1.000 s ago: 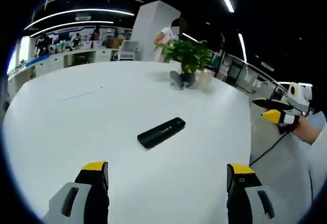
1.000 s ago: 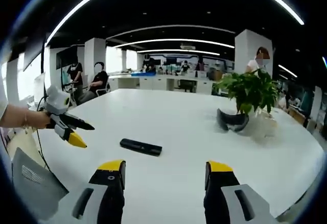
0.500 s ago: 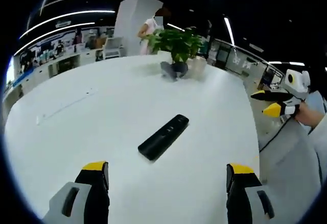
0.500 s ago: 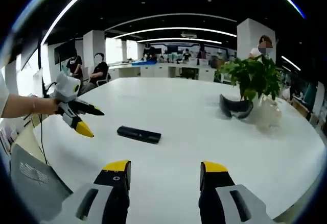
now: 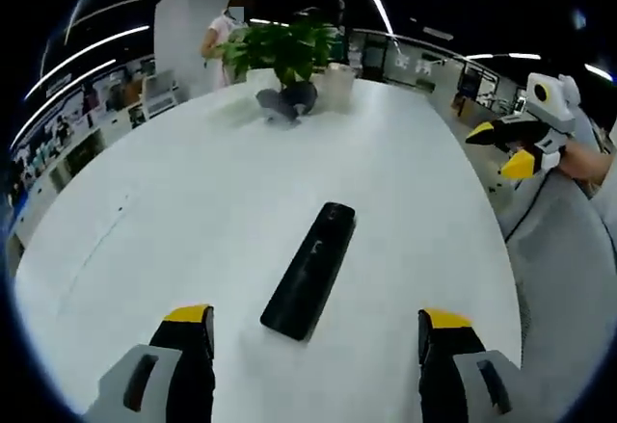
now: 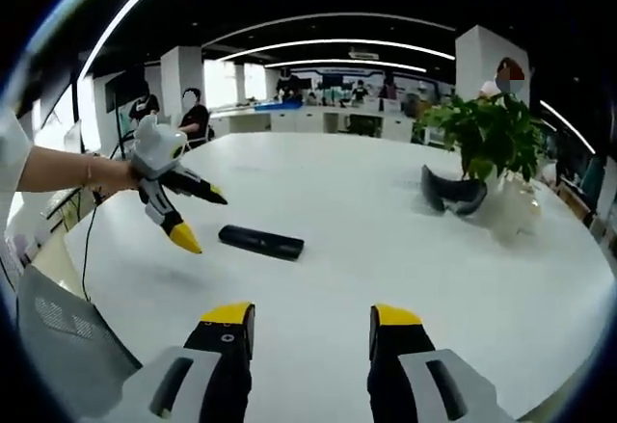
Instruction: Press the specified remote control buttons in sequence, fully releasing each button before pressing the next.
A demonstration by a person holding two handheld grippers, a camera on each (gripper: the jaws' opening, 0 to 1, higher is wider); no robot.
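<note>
Black slim plastic remote control (image 5: 309, 270) lies centre-frame between our left gripper (image 5: 314, 336)'s parted jaws. Our right gripper (image 6: 311, 319) is likewise released. Pressing off-centre, we risk skidding it.

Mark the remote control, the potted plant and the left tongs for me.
remote control (image 5: 310, 270), left gripper view, middle of its top face
potted plant (image 6: 490, 132), right gripper view, its leaves
left tongs (image 6: 201, 219), right gripper view, between its open tips

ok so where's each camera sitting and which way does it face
Left gripper view: rides the left claw, above the white table, facing down along the black remote toward the potted plant; the right claw enters from the right.
Right gripper view: rides the right claw, facing across the table; the left claw and a hand enter from the left.
Shared: remote, plant, table.
</note>
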